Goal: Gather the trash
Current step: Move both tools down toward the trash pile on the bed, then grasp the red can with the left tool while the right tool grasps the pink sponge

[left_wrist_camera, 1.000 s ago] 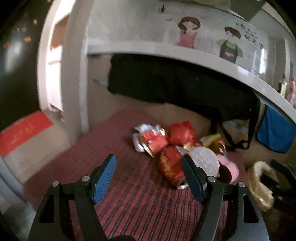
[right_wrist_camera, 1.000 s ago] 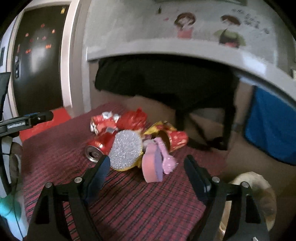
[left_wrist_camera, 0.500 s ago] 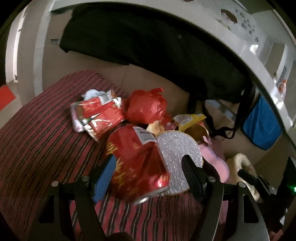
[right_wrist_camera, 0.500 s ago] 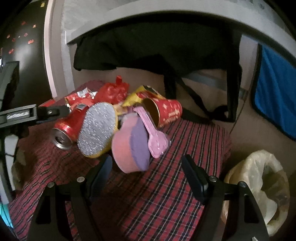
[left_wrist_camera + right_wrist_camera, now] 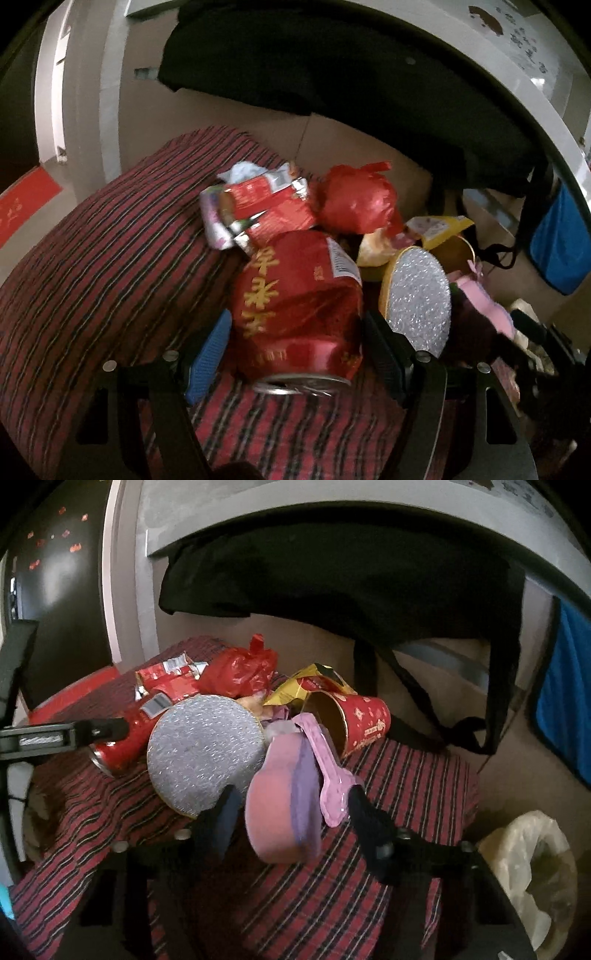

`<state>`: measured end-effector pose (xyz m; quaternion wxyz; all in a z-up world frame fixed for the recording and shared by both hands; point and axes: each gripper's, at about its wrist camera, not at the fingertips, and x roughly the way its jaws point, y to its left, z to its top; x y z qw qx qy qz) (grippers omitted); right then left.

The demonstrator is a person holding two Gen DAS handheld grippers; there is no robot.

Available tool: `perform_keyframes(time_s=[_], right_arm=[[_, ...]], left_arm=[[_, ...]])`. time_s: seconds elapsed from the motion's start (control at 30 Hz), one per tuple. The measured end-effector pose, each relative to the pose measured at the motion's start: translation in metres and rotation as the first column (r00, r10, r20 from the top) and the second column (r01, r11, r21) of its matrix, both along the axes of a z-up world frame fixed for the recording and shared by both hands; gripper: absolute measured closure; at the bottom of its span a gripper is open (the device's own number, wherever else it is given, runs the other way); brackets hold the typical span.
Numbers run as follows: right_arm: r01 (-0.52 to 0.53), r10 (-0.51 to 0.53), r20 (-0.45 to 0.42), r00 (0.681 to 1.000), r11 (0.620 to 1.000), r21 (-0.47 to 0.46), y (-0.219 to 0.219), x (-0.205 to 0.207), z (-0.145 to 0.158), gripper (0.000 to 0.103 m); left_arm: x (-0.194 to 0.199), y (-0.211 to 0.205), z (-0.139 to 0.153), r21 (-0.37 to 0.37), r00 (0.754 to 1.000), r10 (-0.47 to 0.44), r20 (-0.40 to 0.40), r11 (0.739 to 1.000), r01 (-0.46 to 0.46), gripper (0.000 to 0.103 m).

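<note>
Now, in the left wrist view, the left gripper [image 5: 295, 350] has its fingers spread wide on either side of a crumpled red can [image 5: 299, 314], which lies on its side on the striped red cloth [image 5: 110, 258] with its open end toward the camera. Neither pad looks to be pressing the can yet, though the right one sits very close. To take it well, I would close evenly on the can's middle and expect the dented wall to give, so a slow squeeze is wiser than a snap. The silver disc [image 5: 417, 299] leans just beside the right finger and could be dragged along. Behind lie torn red wrappers [image 5: 266, 206] and a knotted red bag [image 5: 354, 203]. A second ago this camera was well back from the heap; half a second ago the can was only entering the gap.

In the right wrist view, the right gripper [image 5: 291, 805] is likewise open wide, straddling a pink and purple round case [image 5: 284, 808] with a pink spoon [image 5: 328, 760] draped over it. It should pinch the case itself, not the loose spoon, then carry it to the lined bin [image 5: 532, 871] at lower right. A red paper cup [image 5: 354, 720] lies tipped behind. Compared with the earlier pictures, this gripper has closed in from a distance until the case sits between its fingers.
</note>
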<state>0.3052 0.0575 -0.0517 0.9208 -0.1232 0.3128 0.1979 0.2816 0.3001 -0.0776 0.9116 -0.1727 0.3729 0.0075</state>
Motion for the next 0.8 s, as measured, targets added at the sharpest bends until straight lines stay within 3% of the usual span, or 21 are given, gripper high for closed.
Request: perform_keyframes(time_s=[0.13,0.3,0.57,0.8], right_arm=[[-0.009,0.008,-0.045,0.999,1.0,-0.02,0.005,0.012,-0.006,0.074],[-0.026,0.034,-0.108,0.994,0.996,0.083,-0.01,0.009,-0.006,0.074],[-0.025,0.041,-0.144,0.989,0.993,0.113,-0.026,-0.004,-0.014,0.075],[-0.036,0.056,-0.14,0.989,0.989,0.14,-0.03,-0.012,-0.014,0.075]], left_arm=[[-0.005,0.006,-0.004,0.004,1.0,0.005,-0.002,1.0,-0.005,0.029],[-0.006,0.01,-0.007,-0.009,1.0,-0.021,0.005,1.0,0.021,0.029],[-0.001,0.023,-0.012,-0.138,0.999,-0.002,-0.048,0.99,-0.005,0.029],[-0.005,0.025,-0.009,-0.17,0.998,0.026,-0.048,0.985,-0.034,0.03]])
